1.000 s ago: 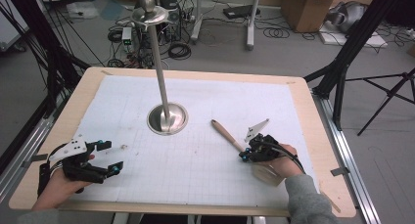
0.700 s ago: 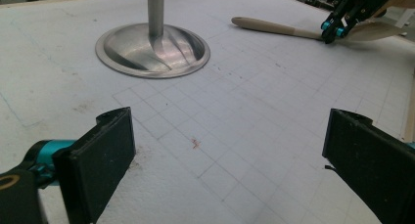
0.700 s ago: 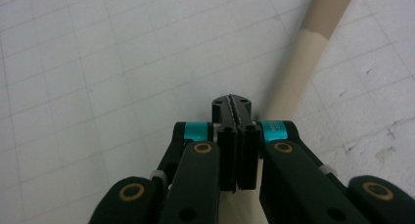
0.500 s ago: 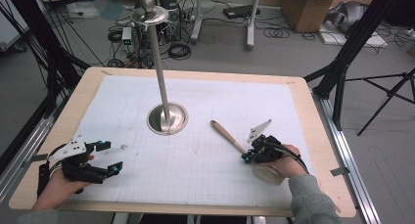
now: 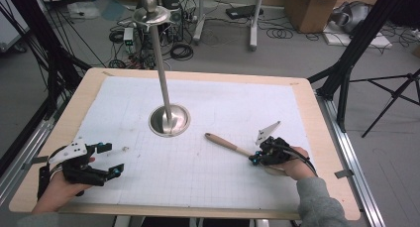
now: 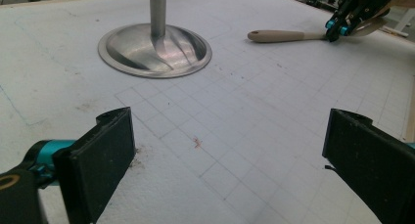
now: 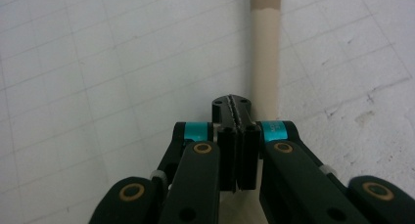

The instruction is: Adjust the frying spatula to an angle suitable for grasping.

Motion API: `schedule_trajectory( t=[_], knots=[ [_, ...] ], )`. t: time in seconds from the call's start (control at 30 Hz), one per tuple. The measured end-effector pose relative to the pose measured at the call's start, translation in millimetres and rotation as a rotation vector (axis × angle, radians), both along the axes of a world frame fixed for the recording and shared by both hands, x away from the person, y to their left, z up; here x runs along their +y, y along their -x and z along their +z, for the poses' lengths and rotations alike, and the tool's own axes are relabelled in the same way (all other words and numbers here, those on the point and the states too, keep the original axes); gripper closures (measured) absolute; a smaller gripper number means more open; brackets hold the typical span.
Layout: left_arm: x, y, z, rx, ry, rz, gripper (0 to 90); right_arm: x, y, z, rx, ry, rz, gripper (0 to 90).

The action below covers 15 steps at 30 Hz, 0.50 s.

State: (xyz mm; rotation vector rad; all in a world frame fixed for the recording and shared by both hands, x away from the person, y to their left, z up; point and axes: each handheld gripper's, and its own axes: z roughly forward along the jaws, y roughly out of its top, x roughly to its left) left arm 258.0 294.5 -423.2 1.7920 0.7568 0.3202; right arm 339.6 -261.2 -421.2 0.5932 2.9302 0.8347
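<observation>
A wooden table (image 5: 317,138) carries a white gridded mat (image 5: 223,113), and near the mat's middle stands a metal stand (image 5: 161,73): a round dished base (image 6: 154,48) with a thin upright pole rising to a small dish and ball at the top. To the right of the base lies a utensil with a pale wooden handle (image 5: 225,143), its rounded free end pointing toward the stand and its other end running under the right gripper (image 5: 255,160). In the right gripper view the 2 black jaws are pressed flat together with no gap, and the handle (image 7: 266,53) runs straight ahead just beside them, off to their right, so they seem to have hold of nothing, though whether they touch the handle cannot be told. A hand (image 5: 292,165) with a grey sleeve holds that gripper near the mat's right edge, and the grey 3-cornered plate sticks up beside it. At the mat's near left corner the left gripper (image 5: 113,160) rests low, held by the other hand (image 5: 57,192); its 2 jaws stand wide apart with bare mat between them and grip nothing. From the left gripper view the stand's base lies ahead to the left, well apart from the jaws, and the handle (image 6: 276,36) and right gripper (image 6: 337,28) sit farther off at the upper right.
</observation>
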Motion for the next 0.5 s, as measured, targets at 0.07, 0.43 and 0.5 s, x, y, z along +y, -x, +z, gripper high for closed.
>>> schedule_trajectory(
  t=[0.07, 0.43, 0.5],
  knots=[
    [-0.1, -0.3, -0.1, 0.001, -0.002, -0.001, 5.9, -0.1, 1.4, 2.6, -0.004, -0.046, 0.005, 89.9],
    [-0.1, -1.0, -0.4, 0.003, -0.001, 0.000, 5.9, -4.4, 4.7, 15.1, -0.056, -0.136, -0.020, 89.9],
    [0.2, -1.1, -0.6, 0.003, -0.006, -0.002, 5.9, -6.3, 4.3, 15.9, -0.061, -0.140, -0.025, 89.6]
  ],
)
